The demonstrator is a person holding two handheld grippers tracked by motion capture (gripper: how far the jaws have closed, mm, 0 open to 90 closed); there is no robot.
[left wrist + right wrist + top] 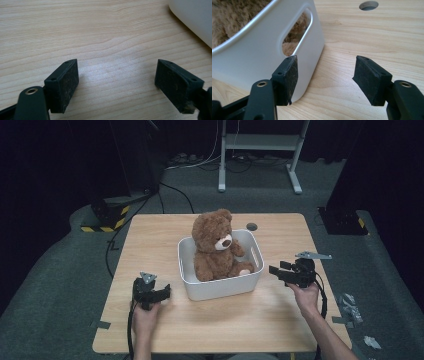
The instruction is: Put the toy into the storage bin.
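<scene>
The left hand-held gripper [162,293] sits low, jaws wide apart and empty, gripped by the left hand [146,316]. The right hand-held gripper [275,270] is likewise agape, raised in the right hand [307,295].

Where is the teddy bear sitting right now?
In the high view the teddy bear sits upright inside the white bin at the table's centre, between the left gripper and right gripper.

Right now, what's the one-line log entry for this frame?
bear seated in bin | left gripper open, beside bin, empty | right gripper open, near bin's handle side, empty | table
</scene>
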